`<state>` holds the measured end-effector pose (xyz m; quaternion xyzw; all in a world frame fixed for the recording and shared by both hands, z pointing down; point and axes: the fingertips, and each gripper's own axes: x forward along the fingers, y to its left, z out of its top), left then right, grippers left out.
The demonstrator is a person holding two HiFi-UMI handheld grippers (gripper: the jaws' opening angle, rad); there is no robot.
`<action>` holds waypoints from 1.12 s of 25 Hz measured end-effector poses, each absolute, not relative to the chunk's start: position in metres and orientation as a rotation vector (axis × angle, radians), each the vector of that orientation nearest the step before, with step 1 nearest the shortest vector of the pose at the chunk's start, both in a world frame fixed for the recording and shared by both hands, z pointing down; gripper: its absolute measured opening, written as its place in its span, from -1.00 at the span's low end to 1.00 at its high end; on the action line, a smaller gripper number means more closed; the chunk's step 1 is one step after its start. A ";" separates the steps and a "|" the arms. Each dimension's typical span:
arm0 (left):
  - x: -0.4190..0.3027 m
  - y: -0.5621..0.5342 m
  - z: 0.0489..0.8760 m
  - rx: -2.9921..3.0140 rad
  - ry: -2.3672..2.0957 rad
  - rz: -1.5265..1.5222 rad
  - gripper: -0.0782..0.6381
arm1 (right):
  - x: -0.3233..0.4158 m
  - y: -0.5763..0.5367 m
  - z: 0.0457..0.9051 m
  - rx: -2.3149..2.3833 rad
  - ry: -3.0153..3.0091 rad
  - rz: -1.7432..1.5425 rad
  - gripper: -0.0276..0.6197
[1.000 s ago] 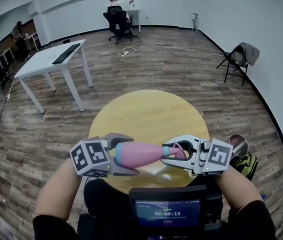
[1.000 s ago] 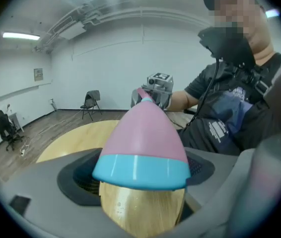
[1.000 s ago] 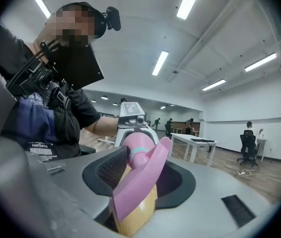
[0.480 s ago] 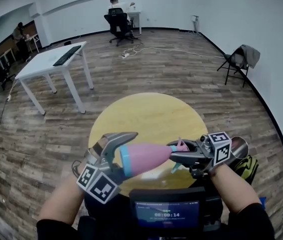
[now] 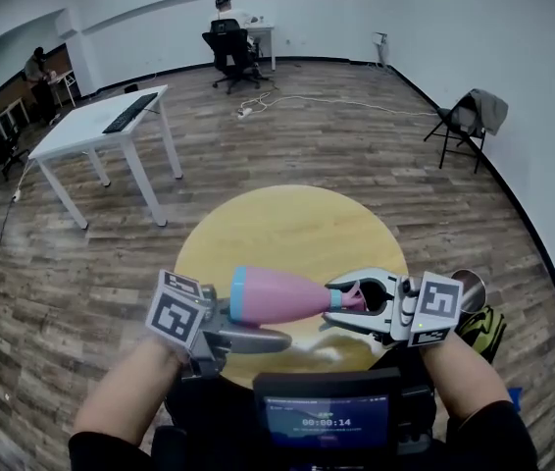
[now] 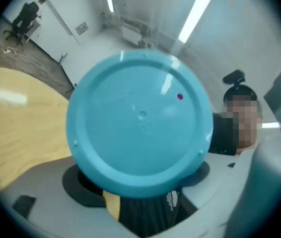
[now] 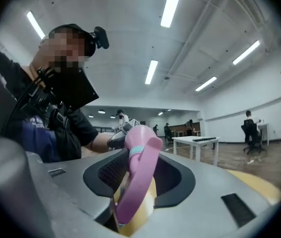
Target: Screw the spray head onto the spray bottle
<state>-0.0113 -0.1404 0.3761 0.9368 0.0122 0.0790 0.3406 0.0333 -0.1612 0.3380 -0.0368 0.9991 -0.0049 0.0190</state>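
Observation:
A pink spray bottle [image 5: 277, 296] with a light blue base [image 6: 139, 125] lies level in the air over the front of the round yellow table [image 5: 287, 229]. My left gripper [image 5: 273, 320] is round its base end. Its jaws have just been closing with the bottle between them, and the pads sit against its sides. One jaw shows under the bottle and the other is hidden. The pink spray head [image 5: 354, 296] with a teal collar sits at the bottle's neck. My right gripper [image 5: 331, 300] is shut on the spray head [image 7: 138, 157].
A white desk with a keyboard [image 5: 101, 116] stands at the back left. A folding chair with a coat [image 5: 469, 116] is at the right wall. A person sits on an office chair [image 5: 228, 37] far back. A green and black bag [image 5: 479, 324] lies at my right.
The left gripper has rolled about the bottle, its marker cube swinging under the bottle and back up to the left. Bottle and grippers sit slightly higher than half a second ago.

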 end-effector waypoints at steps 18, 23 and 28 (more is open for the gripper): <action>-0.021 -0.142 0.399 3.531 -0.374 1.020 0.72 | 0.033 -0.149 0.372 0.226 3.128 -0.629 -0.42; -0.020 -0.144 0.357 2.873 -0.053 0.332 0.71 | 0.030 -0.148 0.354 0.119 3.167 -0.370 -0.42; -0.020 -0.161 0.337 2.354 -0.050 0.002 0.71 | 0.030 -0.139 0.346 -0.024 3.255 0.279 -0.42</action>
